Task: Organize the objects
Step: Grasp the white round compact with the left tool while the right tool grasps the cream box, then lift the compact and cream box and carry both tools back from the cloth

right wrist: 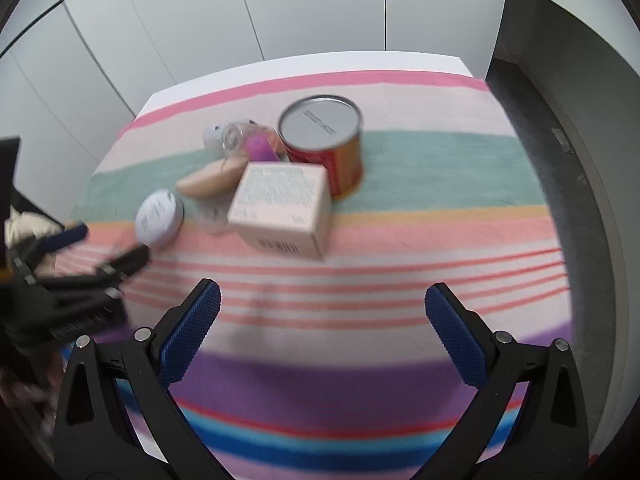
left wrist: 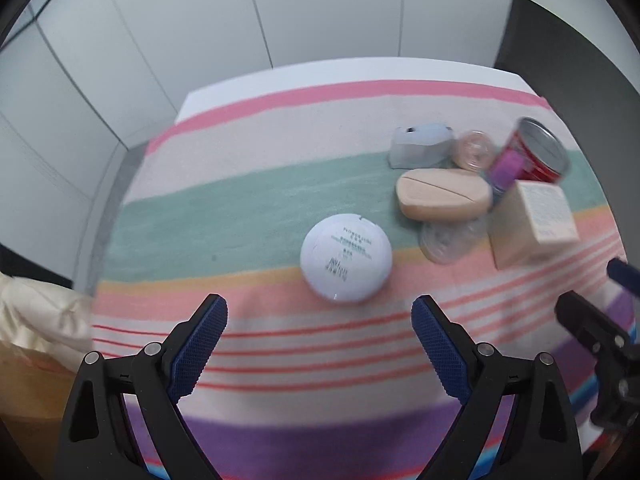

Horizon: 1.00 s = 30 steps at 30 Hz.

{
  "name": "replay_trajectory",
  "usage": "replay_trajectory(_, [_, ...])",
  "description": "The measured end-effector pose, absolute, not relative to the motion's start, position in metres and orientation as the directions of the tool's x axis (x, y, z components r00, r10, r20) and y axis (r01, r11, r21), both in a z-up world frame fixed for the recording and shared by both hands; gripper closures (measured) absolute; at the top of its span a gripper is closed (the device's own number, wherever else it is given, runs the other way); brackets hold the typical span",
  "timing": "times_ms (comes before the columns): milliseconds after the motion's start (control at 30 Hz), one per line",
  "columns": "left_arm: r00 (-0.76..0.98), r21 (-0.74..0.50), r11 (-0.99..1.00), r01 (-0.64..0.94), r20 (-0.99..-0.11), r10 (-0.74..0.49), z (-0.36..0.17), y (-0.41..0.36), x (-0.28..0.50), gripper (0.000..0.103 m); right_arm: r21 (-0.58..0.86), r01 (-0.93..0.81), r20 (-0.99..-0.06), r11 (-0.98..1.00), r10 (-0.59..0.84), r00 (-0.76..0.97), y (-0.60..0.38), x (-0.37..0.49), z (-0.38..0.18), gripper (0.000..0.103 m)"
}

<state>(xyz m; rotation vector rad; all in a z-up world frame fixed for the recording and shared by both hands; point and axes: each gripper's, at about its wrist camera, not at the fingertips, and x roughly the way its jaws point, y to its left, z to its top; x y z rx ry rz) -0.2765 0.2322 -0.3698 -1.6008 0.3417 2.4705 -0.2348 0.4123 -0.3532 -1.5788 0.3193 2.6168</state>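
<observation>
Compact [left wrist: 346,258] just ahead of open left gripper [left wrist: 320,312].

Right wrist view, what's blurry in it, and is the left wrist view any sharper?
Right wrist view: the black left gripper at the left edge is heavily smeared, and the pale cardboard box and red metal can are soft. Left wrist view: somewhat sharper, the round white compact shows print, though not legibly; both bow straight lines.

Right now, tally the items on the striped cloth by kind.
Round white compact: 1
Beige oval case: 1
Red tin can: 1
Pale carton box: 1
Clear plastic pieces, blurred: 2
Purple item: 1
Grey-blue item: 1
Total: 8
</observation>
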Motion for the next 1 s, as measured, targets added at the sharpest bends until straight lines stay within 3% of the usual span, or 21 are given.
replay_trajectory(167, [-0.412,0.096,-0.97,-0.224,-0.911,0.005,-0.389,0.237,-0.298,0.008,0.112,-0.221,-0.882,-0.969,0.005,-0.471,0.404,-0.266,-0.369,0.0])
replay_trajectory(233, [-0.416,0.097,-0.972,-0.214,-0.909,0.001,-0.395,0.24,-0.306,0.007,0.09,-0.23,-0.887,-0.969,0.027,-0.462,0.402,-0.274,-0.375,0.006])
replay_trajectory(300, [-0.427,0.086,-0.975,-0.204,-0.904,0.01,-0.396,0.239,-0.309,0.009,0.063,-0.223,-0.89,-0.973,0.046,-0.453,0.397,-0.281,-0.382,0.019])
replay_trajectory(333, [-0.433,0.077,-0.976,-0.202,-0.901,0.018,-0.396,0.24,-0.31,0.012,0.053,-0.214,-0.893,-0.975,0.05,-0.448,0.395,-0.283,-0.384,0.036])
replay_trajectory(367, [-0.444,0.058,-0.978,-0.202,-0.895,0.038,-0.395,0.239,-0.31,0.026,0.019,-0.21,-0.893,-0.978,0.078,-0.443,0.392,-0.284,-0.387,0.05])
replay_trajectory(400, [-0.447,0.033,-0.978,-0.205,-0.892,0.064,-0.395,0.239,-0.31,0.041,-0.021,-0.208,-0.887,-0.978,0.115,-0.448,0.39,-0.281,-0.387,0.049])
replay_trajectory(433, [-0.448,0.008,-0.978,-0.21,-0.889,0.089,-0.394,0.239,-0.309,0.045,-0.031,-0.201,-0.886,-0.979,0.12,-0.448,0.388,-0.281,-0.387,0.049])
replay_trajectory(1000, [-0.465,0.09,-0.984,-0.154,-0.885,-0.008,-0.373,0.246,-0.3,0.045,-0.051,-0.139,-0.88,-0.989,0.111,-0.462,0.39,-0.258,-0.379,0.049])
